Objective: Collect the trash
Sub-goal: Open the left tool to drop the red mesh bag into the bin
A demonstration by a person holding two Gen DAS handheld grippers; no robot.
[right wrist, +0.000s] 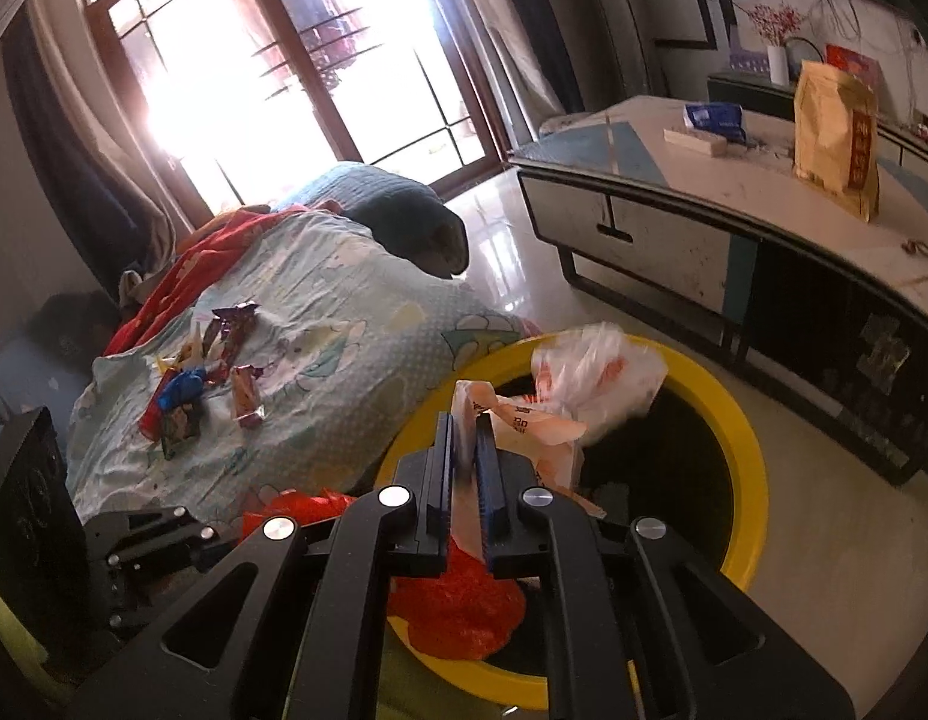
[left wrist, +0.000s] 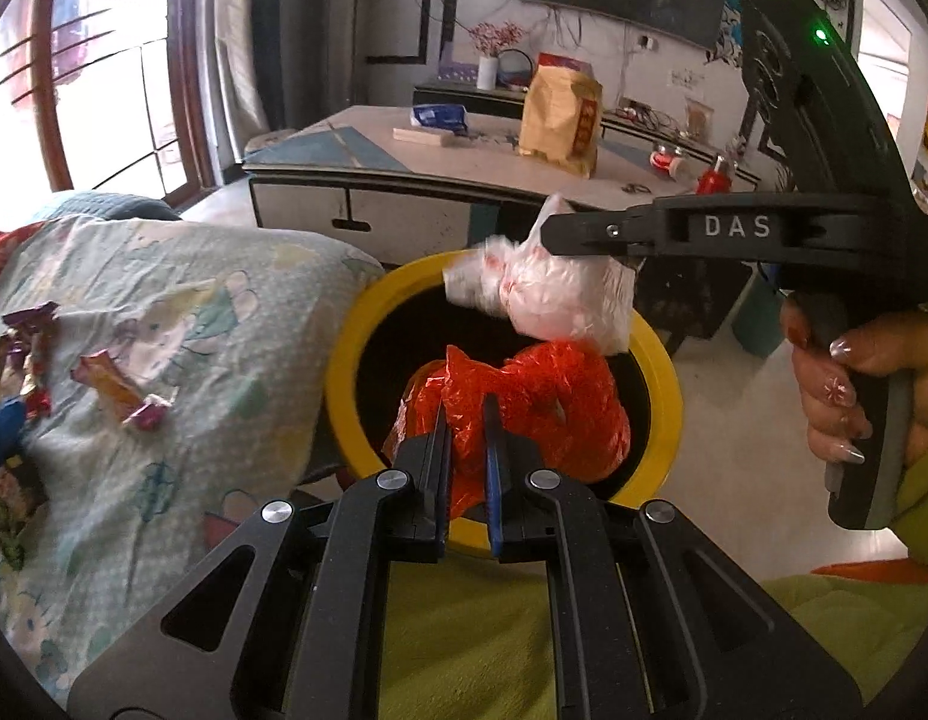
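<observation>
A yellow-rimmed bin (left wrist: 665, 387) stands on the floor beside the bed; it also shows in the right wrist view (right wrist: 746, 450). My left gripper (left wrist: 467, 414) is shut on a red plastic bag (left wrist: 542, 402) and holds it over the bin's mouth. My right gripper (right wrist: 464, 426) is shut on a white plastic bag (right wrist: 590, 384) above the bin; in the left wrist view that gripper (left wrist: 548, 234) holds the white bag (left wrist: 554, 294) just above the red one. The red bag (right wrist: 458, 594) hangs over the bin's near rim. Several candy wrappers (left wrist: 119, 390) lie on the bed (right wrist: 212, 372).
The bed has a pale cartoon-print cover (left wrist: 194, 324) to the left of the bin. A low cabinet table (left wrist: 404, 180) stands behind it with a yellow paper bag (left wrist: 563, 120), a blue packet (left wrist: 437, 115) and small items. Tiled floor (left wrist: 728, 462) lies to the right.
</observation>
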